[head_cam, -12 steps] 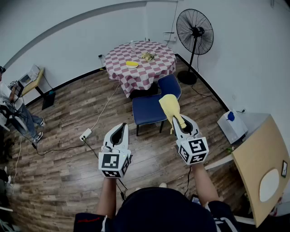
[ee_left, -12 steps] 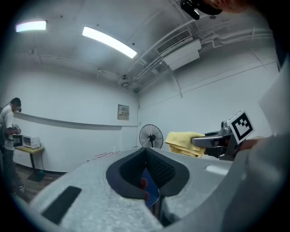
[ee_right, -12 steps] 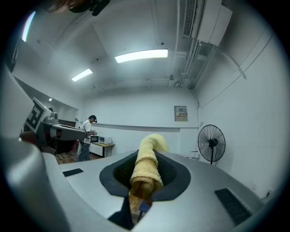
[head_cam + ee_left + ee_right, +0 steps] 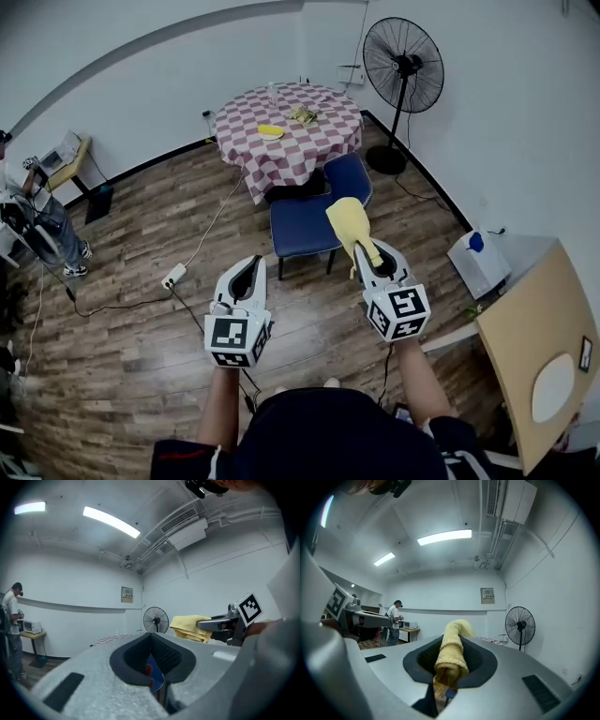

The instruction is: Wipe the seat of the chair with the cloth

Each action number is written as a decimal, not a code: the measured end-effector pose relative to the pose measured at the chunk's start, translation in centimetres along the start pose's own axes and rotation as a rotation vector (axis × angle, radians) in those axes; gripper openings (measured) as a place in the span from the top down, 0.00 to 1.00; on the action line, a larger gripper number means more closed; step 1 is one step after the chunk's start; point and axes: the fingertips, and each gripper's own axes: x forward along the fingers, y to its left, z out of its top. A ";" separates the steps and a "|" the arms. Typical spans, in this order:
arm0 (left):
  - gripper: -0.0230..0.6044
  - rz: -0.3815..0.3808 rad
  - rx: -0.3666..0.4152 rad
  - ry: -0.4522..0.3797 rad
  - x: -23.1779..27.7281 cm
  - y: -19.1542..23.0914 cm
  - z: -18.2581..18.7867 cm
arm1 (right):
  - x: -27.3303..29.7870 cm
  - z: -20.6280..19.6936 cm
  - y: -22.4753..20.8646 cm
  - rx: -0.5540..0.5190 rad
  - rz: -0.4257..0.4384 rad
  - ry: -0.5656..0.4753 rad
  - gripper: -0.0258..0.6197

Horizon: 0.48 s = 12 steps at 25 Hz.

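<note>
We carry the yellow cloth (image 4: 349, 220) clamped in the right gripper (image 4: 368, 255), bunched between its jaws so that the loose end flops forward, ready to lay flat. The left gripper (image 4: 246, 269) has its jaws together on nothing and rides level beside the right one, apart from the cloth. The blue chair (image 4: 302, 225) stands just ahead, its far side close to the checked table (image 4: 291, 131) and its backrest to the far right. We judge the near and left seat edges the open approach, with bare wooden floor before them. A power strip (image 4: 176, 277) and its cable lie to the left, well apart.
</note>
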 end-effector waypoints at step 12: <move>0.94 0.028 0.017 0.000 2.6 -4.6 -0.9 | -0.8 -1.8 -4.2 -0.031 0.040 0.014 0.87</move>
